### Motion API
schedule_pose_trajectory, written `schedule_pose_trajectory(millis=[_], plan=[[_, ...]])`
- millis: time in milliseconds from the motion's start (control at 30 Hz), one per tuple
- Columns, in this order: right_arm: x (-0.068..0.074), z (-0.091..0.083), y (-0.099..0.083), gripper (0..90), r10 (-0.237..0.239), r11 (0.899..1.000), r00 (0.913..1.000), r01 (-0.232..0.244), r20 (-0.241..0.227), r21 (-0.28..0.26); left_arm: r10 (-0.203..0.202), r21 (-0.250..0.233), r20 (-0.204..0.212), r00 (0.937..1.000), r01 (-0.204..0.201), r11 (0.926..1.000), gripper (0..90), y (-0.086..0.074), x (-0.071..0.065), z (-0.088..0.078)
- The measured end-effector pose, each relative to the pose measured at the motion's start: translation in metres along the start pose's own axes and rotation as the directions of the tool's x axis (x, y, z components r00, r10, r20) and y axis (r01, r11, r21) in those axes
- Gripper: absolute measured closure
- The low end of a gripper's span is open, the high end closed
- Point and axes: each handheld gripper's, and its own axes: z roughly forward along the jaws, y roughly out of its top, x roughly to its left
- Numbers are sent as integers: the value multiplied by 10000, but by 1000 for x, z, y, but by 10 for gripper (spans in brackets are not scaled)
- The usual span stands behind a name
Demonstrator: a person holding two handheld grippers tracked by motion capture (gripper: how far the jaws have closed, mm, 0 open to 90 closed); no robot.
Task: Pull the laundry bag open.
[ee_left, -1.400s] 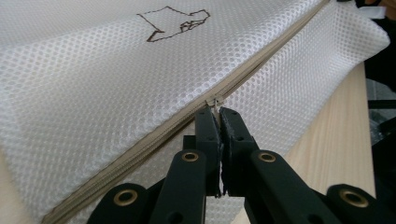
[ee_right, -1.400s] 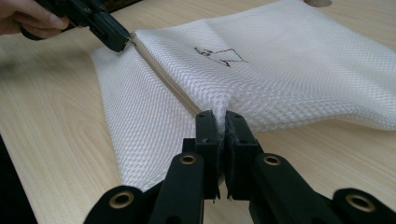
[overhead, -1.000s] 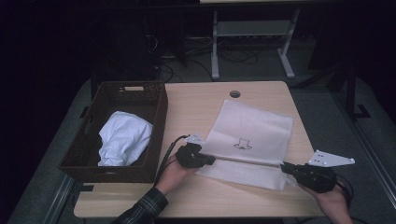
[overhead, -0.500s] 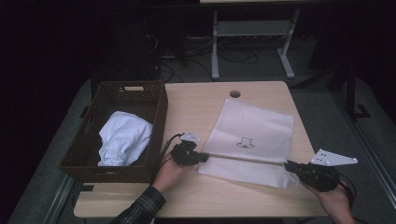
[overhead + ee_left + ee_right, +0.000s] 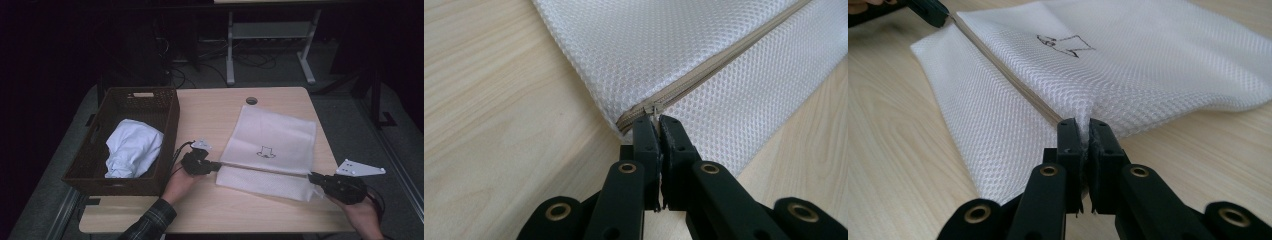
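Pinching the zipper pull (image 5: 654, 107) at one end of the white mesh laundry bag (image 5: 272, 137), the left gripper (image 5: 216, 165) has its jaws pressed together on it. The right gripper (image 5: 314, 177) clamps a fold of mesh at the zipper's (image 5: 998, 62) opposite end. Between the two sets of fingertips the zipper runs taut, the bag lying flat on the wooden table (image 5: 210, 115). Beyond the left gripper stands a dark woven basket (image 5: 165, 125) holding a crumpled white cloth (image 5: 132, 147).
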Motion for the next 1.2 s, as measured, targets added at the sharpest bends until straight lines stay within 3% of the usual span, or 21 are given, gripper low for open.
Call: schedule_pose_trajectory(millis=[400, 633, 867, 1200], plan=[[-12, 12, -1, 817, 106, 9992, 9975, -132, 692, 378, 10, -105, -112, 9999, -11, 9999, 864, 17, 8, 16], [-21, 12, -3, 804, 304, 9986, 9938, -348, 1073, 394, 340, -131, -150, 9993, -342, 9993, 864, 37, 14, 28], [-35, 15, -4, 802, 464, 9974, 9890, -537, 1408, 484, 342, -300, -105, 9994, -345, 9990, 863, 55, 22, 46], [-36, 7, -13, 802, 714, 9936, 9860, -835, 1507, 756, 437, -222, 8, 9990, -437, 9988, 861, 77, 27, 71]])
